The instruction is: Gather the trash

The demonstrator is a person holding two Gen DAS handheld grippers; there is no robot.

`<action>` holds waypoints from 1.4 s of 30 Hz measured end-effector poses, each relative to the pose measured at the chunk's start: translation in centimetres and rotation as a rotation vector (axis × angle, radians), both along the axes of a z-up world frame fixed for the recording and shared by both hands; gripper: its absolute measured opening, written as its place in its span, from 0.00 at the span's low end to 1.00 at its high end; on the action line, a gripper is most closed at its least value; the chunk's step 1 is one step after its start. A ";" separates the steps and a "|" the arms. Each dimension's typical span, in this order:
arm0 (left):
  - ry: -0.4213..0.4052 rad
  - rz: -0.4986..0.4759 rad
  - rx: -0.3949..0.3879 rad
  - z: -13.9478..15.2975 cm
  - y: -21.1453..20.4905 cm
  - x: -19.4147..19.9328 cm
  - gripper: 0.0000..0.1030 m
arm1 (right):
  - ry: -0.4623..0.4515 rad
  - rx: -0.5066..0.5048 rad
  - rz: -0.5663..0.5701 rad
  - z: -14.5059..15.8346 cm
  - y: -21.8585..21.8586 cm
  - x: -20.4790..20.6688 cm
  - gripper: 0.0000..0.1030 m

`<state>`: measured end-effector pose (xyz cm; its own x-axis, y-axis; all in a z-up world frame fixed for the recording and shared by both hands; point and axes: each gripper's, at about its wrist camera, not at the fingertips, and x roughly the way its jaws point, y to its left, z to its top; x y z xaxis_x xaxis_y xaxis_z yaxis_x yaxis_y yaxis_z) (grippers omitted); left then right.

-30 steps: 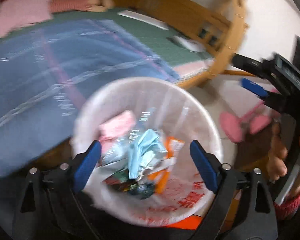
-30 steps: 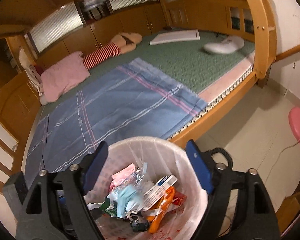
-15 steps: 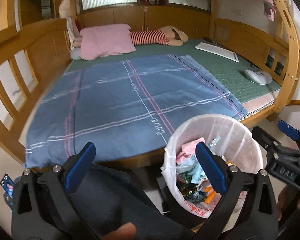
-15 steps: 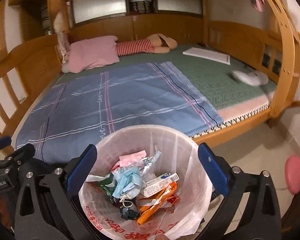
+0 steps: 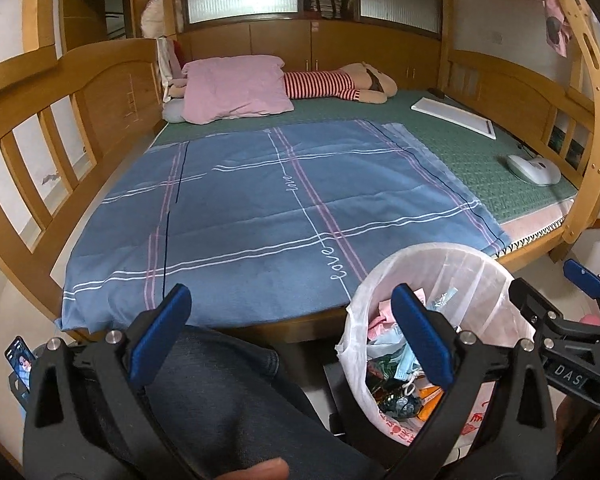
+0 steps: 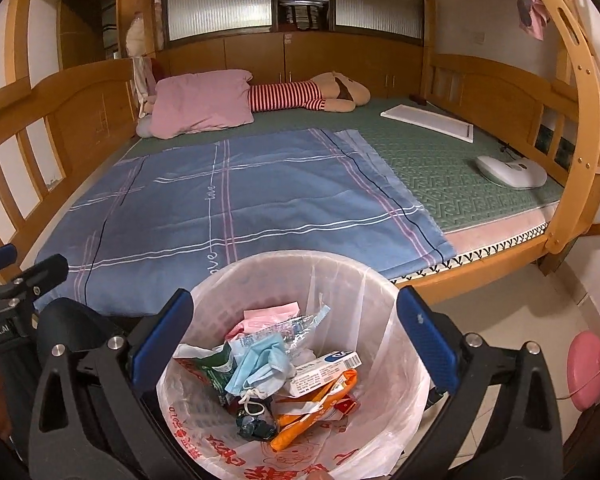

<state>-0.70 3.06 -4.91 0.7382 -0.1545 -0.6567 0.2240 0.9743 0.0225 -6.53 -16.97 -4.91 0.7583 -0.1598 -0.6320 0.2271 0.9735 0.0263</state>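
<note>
Jaws of both the left gripper (image 5: 291, 334) and the right gripper (image 6: 296, 338) stand wide apart, gripping nothing. At lower centre of the right view sits the bin (image 6: 380, 292), lined with a bag, holding a blue mask (image 6: 258, 364), wrappers and perhaps a small box, beside the bed (image 6: 240, 196).

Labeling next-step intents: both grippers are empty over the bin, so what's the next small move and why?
Probably close the right gripper on the liner bag's rim to lift it: both grippers stand open and empty, trash already lies in the bin, and no loose trash shows on the blue blanket.
</note>
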 end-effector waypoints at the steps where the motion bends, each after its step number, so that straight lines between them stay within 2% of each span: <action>1: 0.001 0.003 -0.003 0.0 0.2 0.0 0.97 | 0.000 0.000 0.000 0.1 0.1 0.1 0.96; 12: -0.009 0.031 -0.029 0.2 1.5 -0.1 0.97 | 0.005 -0.002 0.010 0.1 0.7 0.8 0.96; 42: 0.007 0.018 -0.026 -0.2 1.0 -0.2 0.97 | 0.022 0.039 0.009 -0.7 -0.4 1.1 0.96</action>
